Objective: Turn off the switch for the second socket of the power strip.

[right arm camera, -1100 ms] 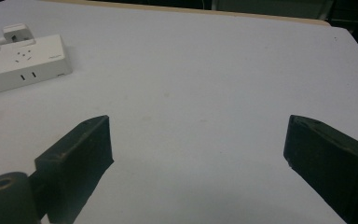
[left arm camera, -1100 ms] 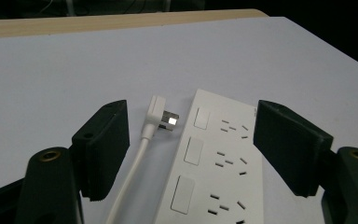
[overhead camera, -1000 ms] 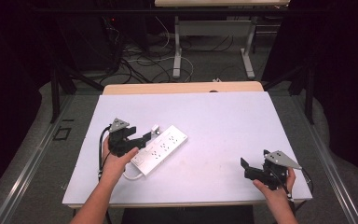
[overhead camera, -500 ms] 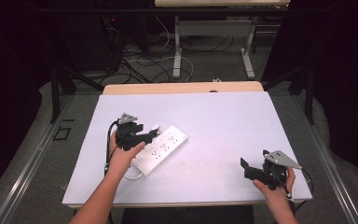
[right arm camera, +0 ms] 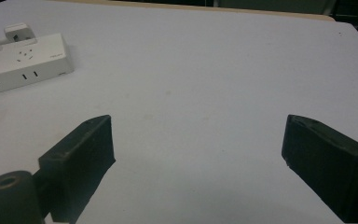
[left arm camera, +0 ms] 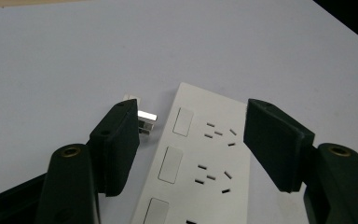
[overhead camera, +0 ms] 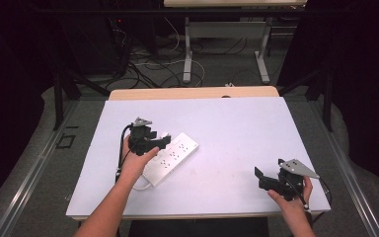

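A white power strip [overhead camera: 170, 157] lies flat and diagonal on the left half of the white surface [overhead camera: 237, 123], its cord leaving at the near end. A small white plug adapter [left arm camera: 140, 116] with metal contacts is seen just beside the strip's far end; whether the two touch cannot be told.

The left tool [overhead camera: 150, 140] is held over the strip's far end, jaws spread wide and empty. In the left gripper view the jaws straddle the strip's width, one jaw beside the adapter, the other past the opposite long edge. The left hand [overhead camera: 137, 160] is extended forward over the strip's near portion, forearm angled in from below.

The strip is judged rigid, light and smooth-sided; it is likely to slide on the surface if pushed. A grip across the two long edges, near mid-length, is judged most secure, and the trailing cord may drag.

The right tool [overhead camera: 271, 180] is held low near the surface's near right corner, well apart from the strip, jaws wide and empty.
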A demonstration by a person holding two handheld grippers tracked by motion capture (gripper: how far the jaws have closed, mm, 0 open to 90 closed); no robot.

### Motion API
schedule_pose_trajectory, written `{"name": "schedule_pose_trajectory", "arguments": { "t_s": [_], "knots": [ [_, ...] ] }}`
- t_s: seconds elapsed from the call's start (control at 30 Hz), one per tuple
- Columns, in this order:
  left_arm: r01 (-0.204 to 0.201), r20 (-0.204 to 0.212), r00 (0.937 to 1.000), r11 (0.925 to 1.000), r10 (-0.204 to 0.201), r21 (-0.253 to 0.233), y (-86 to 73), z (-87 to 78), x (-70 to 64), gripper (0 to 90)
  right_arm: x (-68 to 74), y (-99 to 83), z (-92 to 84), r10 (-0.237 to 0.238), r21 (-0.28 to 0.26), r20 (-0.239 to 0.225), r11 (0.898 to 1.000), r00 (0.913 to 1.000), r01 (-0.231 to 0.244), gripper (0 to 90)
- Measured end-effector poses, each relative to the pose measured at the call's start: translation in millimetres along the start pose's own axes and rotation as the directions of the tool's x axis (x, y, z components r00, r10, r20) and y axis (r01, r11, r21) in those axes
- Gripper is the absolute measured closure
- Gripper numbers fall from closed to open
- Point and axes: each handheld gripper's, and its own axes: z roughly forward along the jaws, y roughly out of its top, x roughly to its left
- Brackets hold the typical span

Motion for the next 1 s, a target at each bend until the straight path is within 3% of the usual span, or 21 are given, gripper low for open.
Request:
{"name": "schedule_pose_trajectory", "arguments": {
  "t_s": [0.27, 0.43, 0.57, 1.0],
  "knots": [
    [0.000, -0.004, 1.0000, 0.9992, 0.000, 0.041, 3.2, 7.2, -1.4, 43.1, 0.0, 0.0, 0.1, 0.002, 0.007, -0.002, 1.000, 1.0000, -0.002, 8.5],
    [-0.003, -0.001, 1.0000, 0.9975, 0.003, 0.071, 4.5, 12.9, -2.5, 52.0, -0.3, -0.1, 0.2, 0.002, 0.010, -0.003, 1.000, 1.0000, -0.001, 8.7],
    [0.003, 0.000, 1.0000, 0.9937, -0.003, 0.112, 5.0, 20.9, -3.8, 60.3, -0.7, -0.6, 1.5, 0.006, -0.001, -0.006, 1.000, 1.0000, -0.006, 9.1],
    [0.024, -0.020, 0.9996, 0.9833, -0.021, 0.181, 4.8, 33.1, -1.6, 80.4, -2.4, -0.3, 0.6, 0.005, 0.017, -0.009, 1.000, 0.9999, -0.005, 10.4]
  ]
}}
